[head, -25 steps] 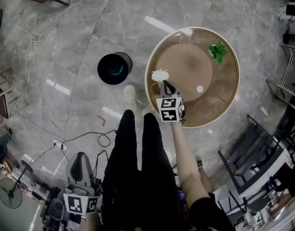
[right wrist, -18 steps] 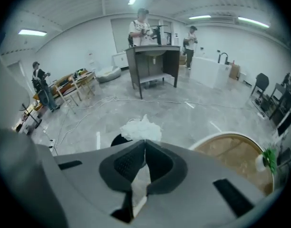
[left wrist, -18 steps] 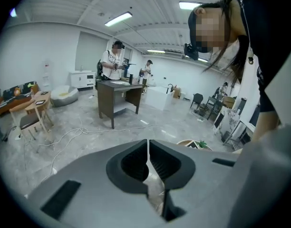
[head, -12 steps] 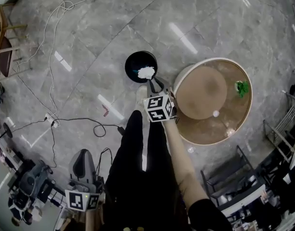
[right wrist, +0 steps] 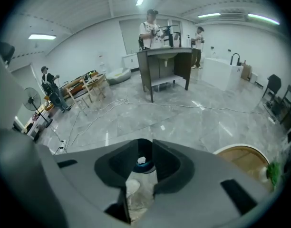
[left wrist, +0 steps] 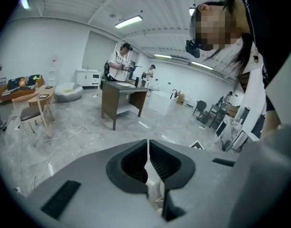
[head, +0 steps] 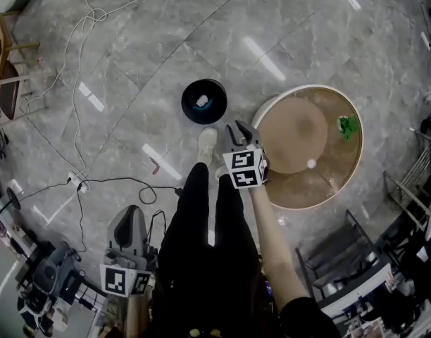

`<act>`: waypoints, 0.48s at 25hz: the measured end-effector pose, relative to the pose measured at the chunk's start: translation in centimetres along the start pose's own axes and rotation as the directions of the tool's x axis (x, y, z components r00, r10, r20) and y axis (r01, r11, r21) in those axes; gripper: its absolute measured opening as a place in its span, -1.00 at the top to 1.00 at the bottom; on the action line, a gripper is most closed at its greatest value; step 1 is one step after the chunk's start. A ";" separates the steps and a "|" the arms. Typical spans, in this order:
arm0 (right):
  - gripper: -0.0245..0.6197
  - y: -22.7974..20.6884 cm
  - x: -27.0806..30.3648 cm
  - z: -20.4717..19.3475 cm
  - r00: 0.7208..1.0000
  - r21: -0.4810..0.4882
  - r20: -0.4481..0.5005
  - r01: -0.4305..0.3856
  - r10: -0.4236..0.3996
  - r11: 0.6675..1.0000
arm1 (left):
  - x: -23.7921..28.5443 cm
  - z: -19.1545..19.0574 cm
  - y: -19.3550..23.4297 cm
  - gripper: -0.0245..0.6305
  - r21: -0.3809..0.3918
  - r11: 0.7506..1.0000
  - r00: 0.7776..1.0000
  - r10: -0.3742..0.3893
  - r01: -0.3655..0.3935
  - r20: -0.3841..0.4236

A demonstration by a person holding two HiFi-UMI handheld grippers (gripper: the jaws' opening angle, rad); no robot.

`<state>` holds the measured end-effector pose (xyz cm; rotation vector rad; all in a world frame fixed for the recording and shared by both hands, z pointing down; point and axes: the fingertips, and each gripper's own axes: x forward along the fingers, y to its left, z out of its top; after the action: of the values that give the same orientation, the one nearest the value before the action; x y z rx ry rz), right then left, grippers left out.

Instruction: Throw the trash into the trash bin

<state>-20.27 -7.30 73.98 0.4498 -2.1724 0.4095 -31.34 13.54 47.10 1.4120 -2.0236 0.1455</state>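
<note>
Gone from the right gripper (head: 237,128) is the white wad (head: 202,102): half a second ago it sat at the jaw tips over the bin, and now it lies inside the trash bin (head: 203,90), resting on the bottom. Those jaws are opening, about half spread, with nothing between them. In the right gripper view we look straight through the gap and see the wad down in the bin. The gripper has also backed off toward our body, so the bin now sits at its 11 o'clock, near but apart.

That reads to us as one piece delivered, and the hand is free for the next.

Over to the left gripper (left wrist: 148,148): its jaws are pressed together on nothing, parked low at 7 o'clock in the head view, well away from the action.

Outward now. The round table (head: 356,167) stands at the right gripper's 3 o'clock, just beside it. A green scrap (head: 348,126) lies near the table's rim at its 2 o'clock, and a small white bit (head: 311,164) sits at about 6 o'clock from the tabletop's centre. We judge the green scrap to be the likely next pickup.

As for obstacles, our own shoe (head: 207,141) sits between the gripper and the bin, and a black cable (head: 141,189) loops across the floor at 9 o'clock. Neither blocks the reach to the table.
</note>
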 end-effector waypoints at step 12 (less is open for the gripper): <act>0.91 -8.8 -24.3 4.1 0.885 0.329 0.374 0.153 -0.278 0.932 | 7.0 3.5 -12.5 0.87 0.138 0.918 0.927 -0.373 0.373 -0.024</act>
<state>-5.31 -12.62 53.16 1.0192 -2.4394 0.5501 -23.47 1.31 44.97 1.8609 -1.7333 0.1212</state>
